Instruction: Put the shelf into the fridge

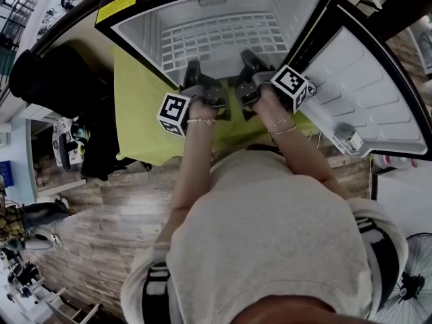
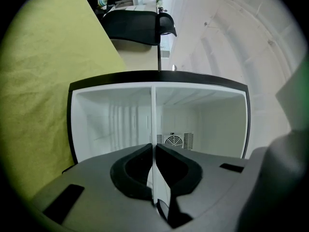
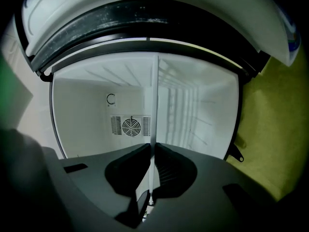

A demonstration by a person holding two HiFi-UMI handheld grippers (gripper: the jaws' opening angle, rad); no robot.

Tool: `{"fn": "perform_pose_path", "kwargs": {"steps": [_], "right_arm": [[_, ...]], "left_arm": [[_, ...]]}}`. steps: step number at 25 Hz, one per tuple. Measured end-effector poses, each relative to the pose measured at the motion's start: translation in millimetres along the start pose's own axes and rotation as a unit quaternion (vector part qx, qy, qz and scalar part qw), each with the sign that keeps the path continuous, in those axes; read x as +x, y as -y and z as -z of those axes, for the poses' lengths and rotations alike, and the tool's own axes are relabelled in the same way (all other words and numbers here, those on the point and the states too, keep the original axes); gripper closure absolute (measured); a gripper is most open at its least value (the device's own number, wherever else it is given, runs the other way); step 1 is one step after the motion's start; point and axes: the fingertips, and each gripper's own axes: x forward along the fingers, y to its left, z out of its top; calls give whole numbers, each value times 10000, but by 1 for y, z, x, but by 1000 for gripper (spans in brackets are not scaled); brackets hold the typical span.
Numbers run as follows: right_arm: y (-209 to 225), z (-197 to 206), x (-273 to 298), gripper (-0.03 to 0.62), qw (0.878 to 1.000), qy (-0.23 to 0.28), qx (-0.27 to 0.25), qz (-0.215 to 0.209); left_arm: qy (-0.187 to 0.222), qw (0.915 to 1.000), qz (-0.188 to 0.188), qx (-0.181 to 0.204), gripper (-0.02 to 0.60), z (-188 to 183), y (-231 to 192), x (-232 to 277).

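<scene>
We read the shelf (image 1: pixel 223 40) as a white wire grid, and we judge it light and stiff but smooth enough to slip or twist if held at one spot only. The front edge, gripped at two spots set apart, looks to us the right place to hold it. It sits level inside the open fridge (image 1: pixel 135 31), with its front edge out at the mouth. In each gripper view it shows edge-on as a thin white line. The left hand-held gripper (image 1: pixel 196 74) and the right hand-held gripper (image 1: pixel 251 66) are each closed narrow, pinching that front edge. A yellow sticker (image 1: pixel 116 7) sits on the fridge's black frame, its print too small for us to read. The door (image 1: pixel 368 93) stands open at the right.
</scene>
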Motion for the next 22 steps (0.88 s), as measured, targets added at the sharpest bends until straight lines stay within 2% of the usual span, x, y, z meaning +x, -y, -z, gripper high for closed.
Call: {"fn": "perform_pose_path", "kwargs": {"steps": [22], "right_arm": [[8, -4, 8, 560, 10000, 13, 17, -76]], "left_arm": [[-43, 9999, 59, 151, 557, 1, -7, 9]]}}
